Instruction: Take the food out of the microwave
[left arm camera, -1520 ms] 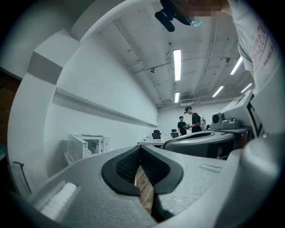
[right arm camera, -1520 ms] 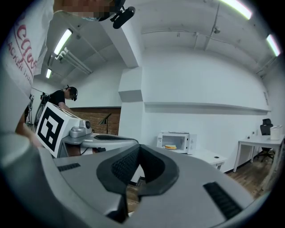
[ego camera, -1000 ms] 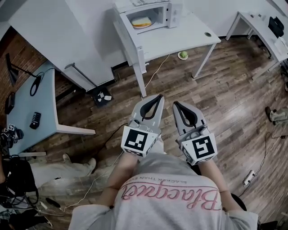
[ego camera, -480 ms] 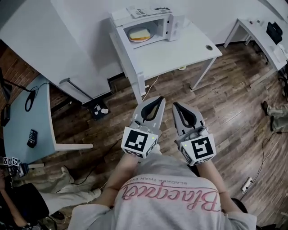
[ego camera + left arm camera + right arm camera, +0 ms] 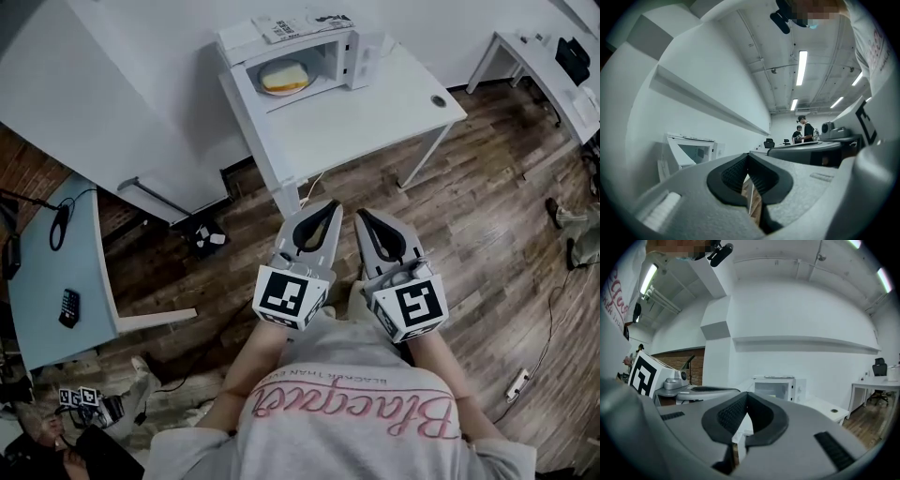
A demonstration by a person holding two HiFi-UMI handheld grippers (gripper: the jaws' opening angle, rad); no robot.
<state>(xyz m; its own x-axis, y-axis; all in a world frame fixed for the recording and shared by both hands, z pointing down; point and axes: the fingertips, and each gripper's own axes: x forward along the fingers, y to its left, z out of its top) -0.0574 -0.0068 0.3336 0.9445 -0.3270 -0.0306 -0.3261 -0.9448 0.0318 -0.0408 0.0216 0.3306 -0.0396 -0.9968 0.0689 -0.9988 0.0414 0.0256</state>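
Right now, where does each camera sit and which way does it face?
Head view: on the person's head, facing steeply down at the white table, open microwave and food inside; shows shirt, forearms, left hand-held gripper, right hand-held gripper.
Left gripper view: on the left hand-held gripper, facing level along its shut jaws toward the microwave; the right one shows at right.
Right gripper view: on the right hand-held gripper, facing level along its shut jaws toward the microwave; the left one shows at left.
Shared: all three see the microwave.

Person's shirt, upside-down print "BLACKER THAN…"
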